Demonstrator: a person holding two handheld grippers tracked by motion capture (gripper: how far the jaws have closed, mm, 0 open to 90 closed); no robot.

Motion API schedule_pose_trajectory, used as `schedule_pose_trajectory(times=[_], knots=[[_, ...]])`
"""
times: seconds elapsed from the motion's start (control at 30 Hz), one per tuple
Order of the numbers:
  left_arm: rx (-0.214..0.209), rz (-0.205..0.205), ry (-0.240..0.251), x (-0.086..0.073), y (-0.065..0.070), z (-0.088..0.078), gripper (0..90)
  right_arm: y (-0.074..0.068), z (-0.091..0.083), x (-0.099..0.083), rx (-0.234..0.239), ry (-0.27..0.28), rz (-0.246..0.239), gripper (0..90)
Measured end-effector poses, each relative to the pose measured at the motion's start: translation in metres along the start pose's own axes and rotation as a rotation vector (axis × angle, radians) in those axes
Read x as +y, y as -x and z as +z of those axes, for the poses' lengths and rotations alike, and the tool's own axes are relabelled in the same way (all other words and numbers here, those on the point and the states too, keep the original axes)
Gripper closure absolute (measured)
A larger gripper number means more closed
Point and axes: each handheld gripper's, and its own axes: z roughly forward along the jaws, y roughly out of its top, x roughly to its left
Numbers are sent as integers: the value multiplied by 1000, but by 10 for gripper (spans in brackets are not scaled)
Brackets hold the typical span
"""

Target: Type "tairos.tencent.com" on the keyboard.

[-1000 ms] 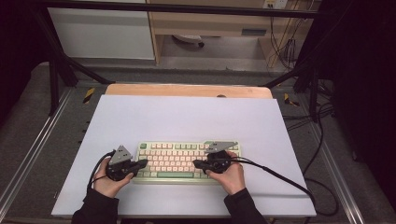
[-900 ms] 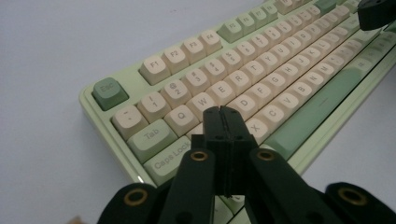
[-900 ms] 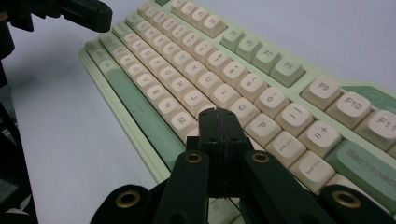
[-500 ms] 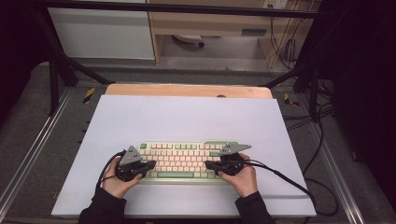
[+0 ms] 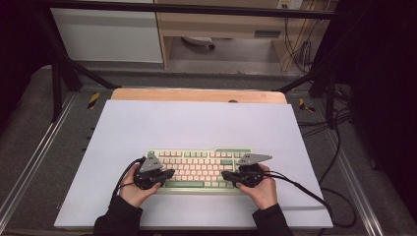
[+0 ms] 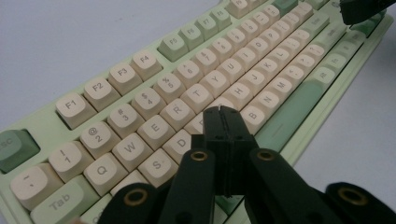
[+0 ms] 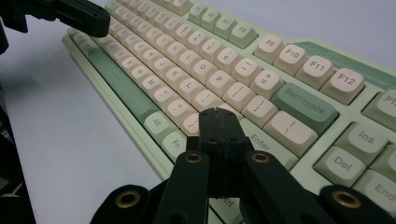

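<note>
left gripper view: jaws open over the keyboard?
No, the left gripper has its two black jaws pressed together, nothing between them, tips over the keyboard near the home row.

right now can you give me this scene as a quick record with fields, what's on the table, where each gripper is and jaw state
surface: pale sheet over a wooden table
object: green keyboard with cream keys, flat near the front edge
left gripper: jaws shut, nothing between them, tips over the left letter keys
right gripper: jaws shut, nothing between them, tips over the keys left of Enter
contact with keys: cannot tell
hands: left hand and right hand each hold a gripper, one at each end of the keyboard
</note>
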Motion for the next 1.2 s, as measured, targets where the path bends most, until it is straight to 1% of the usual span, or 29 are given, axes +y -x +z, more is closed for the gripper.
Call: schedule_pose_trajectory(times=[0.27,0.63,0.67,0.77,0.97,1.2], knots=[[-4,-2,-13,-4,0,5,900,1,-1,-1,3,4,5,900],[-2,6,-29,-8,1,10,900,1,-1,-2,0,4,4,900],[-3,3,-22,-9,1,10,900,2,-1,-2,0,2,4,900],[-2,5,-21,-8,1,9,900,2,-1,-3,-2,1,4,900],[-2,8,-5,-5,1,2,900,1,0,-3,-1,2,9,900],[4,1,6,-4,-3,-2,900,2,0,-3,-2,2,6,900]])
